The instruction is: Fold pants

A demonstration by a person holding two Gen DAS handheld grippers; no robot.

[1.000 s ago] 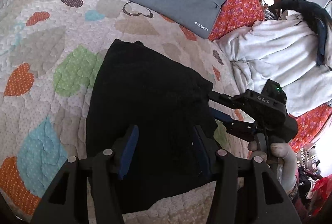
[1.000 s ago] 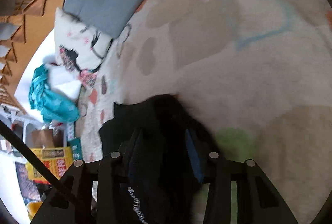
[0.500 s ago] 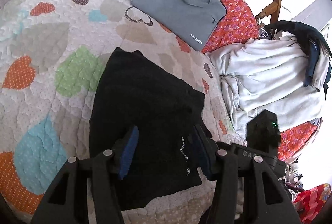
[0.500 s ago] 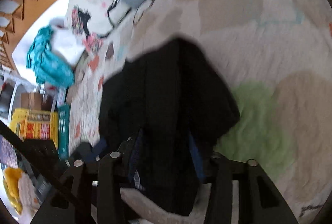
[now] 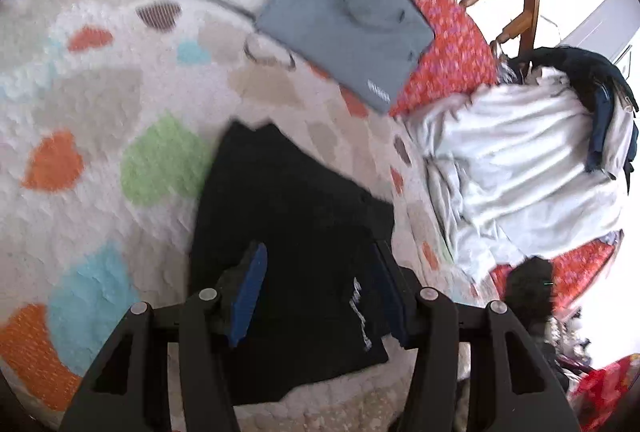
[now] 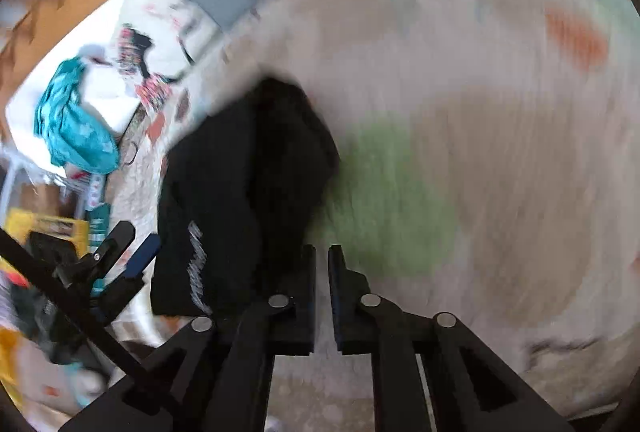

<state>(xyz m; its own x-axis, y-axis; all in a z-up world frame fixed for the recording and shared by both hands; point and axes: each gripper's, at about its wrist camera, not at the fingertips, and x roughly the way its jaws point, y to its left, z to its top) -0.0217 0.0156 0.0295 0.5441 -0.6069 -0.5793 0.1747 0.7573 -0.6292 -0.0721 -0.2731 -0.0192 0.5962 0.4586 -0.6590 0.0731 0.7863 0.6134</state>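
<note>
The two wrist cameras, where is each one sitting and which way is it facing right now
Left wrist: on the left gripper, looking down its open fingers at the folded black pants on the heart quilt; gray bag beyond.
Right wrist: on the right gripper, fingers nearly together and empty, pointing at the quilt beside the pants; the left gripper shows at lower left.
Shared: pants, quilt, gray bag.
</note>
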